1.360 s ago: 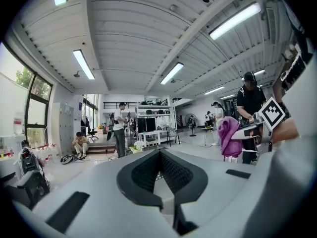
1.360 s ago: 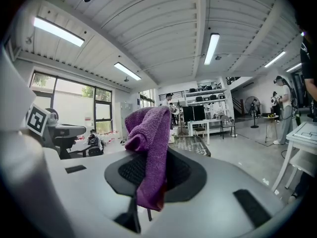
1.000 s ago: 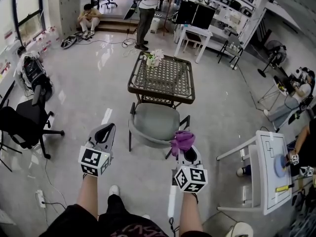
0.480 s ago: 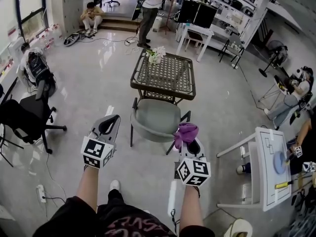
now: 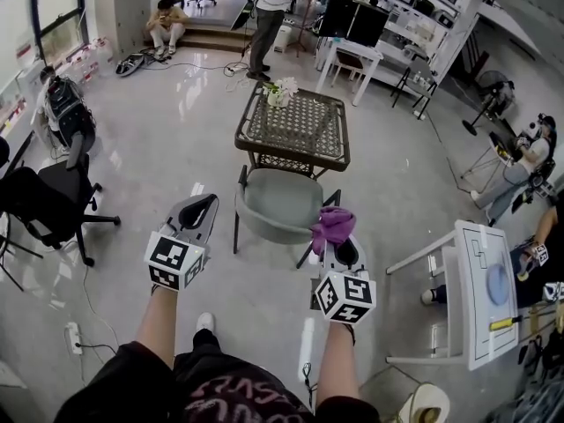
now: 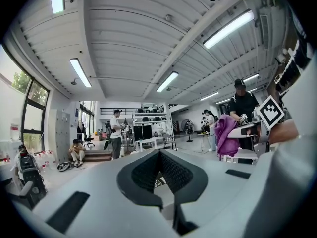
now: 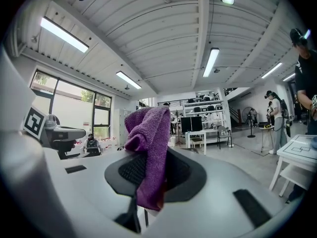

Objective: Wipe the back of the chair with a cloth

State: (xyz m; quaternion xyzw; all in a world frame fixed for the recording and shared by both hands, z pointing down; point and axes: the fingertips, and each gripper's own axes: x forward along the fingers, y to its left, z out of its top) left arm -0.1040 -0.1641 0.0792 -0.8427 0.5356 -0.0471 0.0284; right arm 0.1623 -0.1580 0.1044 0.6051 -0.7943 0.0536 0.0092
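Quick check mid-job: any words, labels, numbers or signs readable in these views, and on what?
No text can be read in any view.
Left marker cube, right marker cube: square codes only, no words.
Shirt print: too blurred to read.
Sheet on the white table: too small to read.

Wicker table (image 5: pixel 293 130) at centre – flower vase (image 5: pixel 280 92) on its far-left corner. Beyond the table: white desk (image 5: pixel 348 60) with dark monitors (image 5: pixel 366 26), one person standing (image 5: pixel 269 11), another sitting on a step (image 5: pixel 166 23). Left of the table: black office chair (image 5: pixel 44 205), black bag (image 5: pixel 63 104) further back. Right of it: floor fan (image 5: pixel 487 104), seated person (image 5: pixel 527 161), white side table (image 5: pixel 483 298) – well nearer the camera. Power strip (image 5: pixel 73 337) on the floor, near-left of the table.
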